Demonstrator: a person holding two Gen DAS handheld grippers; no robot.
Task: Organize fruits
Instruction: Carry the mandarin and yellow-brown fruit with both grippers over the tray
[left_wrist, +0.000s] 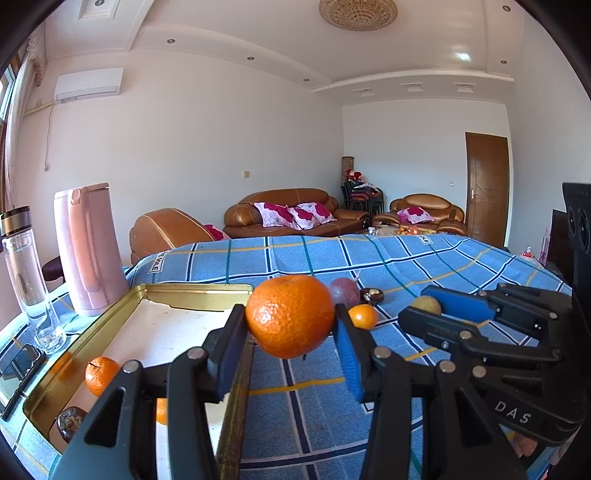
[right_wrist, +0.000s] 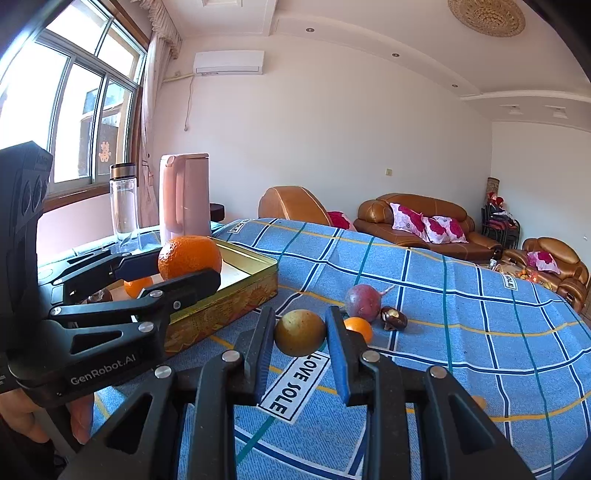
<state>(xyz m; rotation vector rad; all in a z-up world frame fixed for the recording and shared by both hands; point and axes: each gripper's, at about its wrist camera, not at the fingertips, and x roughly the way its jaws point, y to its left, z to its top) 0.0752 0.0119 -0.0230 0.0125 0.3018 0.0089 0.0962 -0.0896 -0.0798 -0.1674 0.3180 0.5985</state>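
My left gripper (left_wrist: 290, 323) is shut on a large orange (left_wrist: 290, 316), held in the air above the right rim of the gold tin tray (left_wrist: 192, 290); the orange (right_wrist: 189, 256) also shows in the right wrist view over the tray (right_wrist: 255, 284). A small orange (left_wrist: 101, 374) and a dark fruit (left_wrist: 70, 421) lie in the tray. My right gripper (right_wrist: 300, 334) is closed around a yellow-brown round fruit (right_wrist: 299, 332) at cloth level. A small orange (right_wrist: 359, 328), a purple passion fruit (right_wrist: 362, 297) and a brown chestnut (right_wrist: 393, 318) lie on the blue checked cloth.
A pink thermos jug (left_wrist: 88, 247) and a clear glass bottle (left_wrist: 27, 273) stand left of the tray, with a phone (left_wrist: 18, 373) beside them. The blue checked cloth (right_wrist: 461, 314) stretches to the right. Brown sofas (left_wrist: 295, 212) stand beyond the table.
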